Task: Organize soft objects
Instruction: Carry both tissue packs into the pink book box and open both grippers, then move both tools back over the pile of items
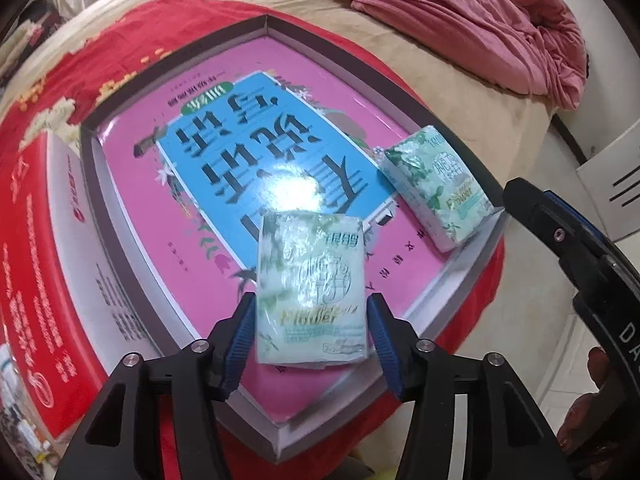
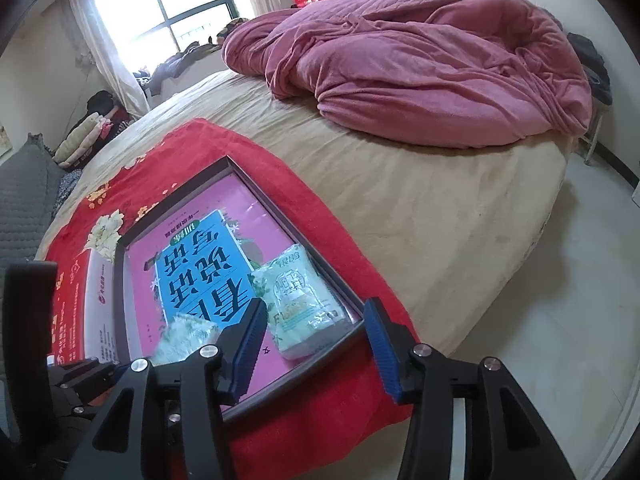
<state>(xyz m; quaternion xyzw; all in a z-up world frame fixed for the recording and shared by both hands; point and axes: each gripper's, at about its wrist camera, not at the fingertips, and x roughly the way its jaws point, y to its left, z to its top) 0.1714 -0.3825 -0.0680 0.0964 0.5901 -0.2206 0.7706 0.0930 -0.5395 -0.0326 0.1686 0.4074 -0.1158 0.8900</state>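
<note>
1. My left tool point(image 1: 311, 338) brackets a tissue pack point(image 1: 311, 292) in the tray point(image 1: 108, 200); whether its pads press it, I cannot tell.
2. My right tool point(image 2: 316, 350) hangs open over a second pack point(image 2: 298, 308), in the tray's corner on the bed point(image 2: 440, 208).

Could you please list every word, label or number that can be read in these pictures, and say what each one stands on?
"Flower": on the tissue pack between the left gripper's pads, and again on the second tissue pack in the tray's corner.
"DA", cut off: on the right gripper's body, at the left wrist view's edge.
Large upside-down Chinese characters: on the blue book cover; I cannot transcribe them reliably.
Small print on the red box: too small.
</note>
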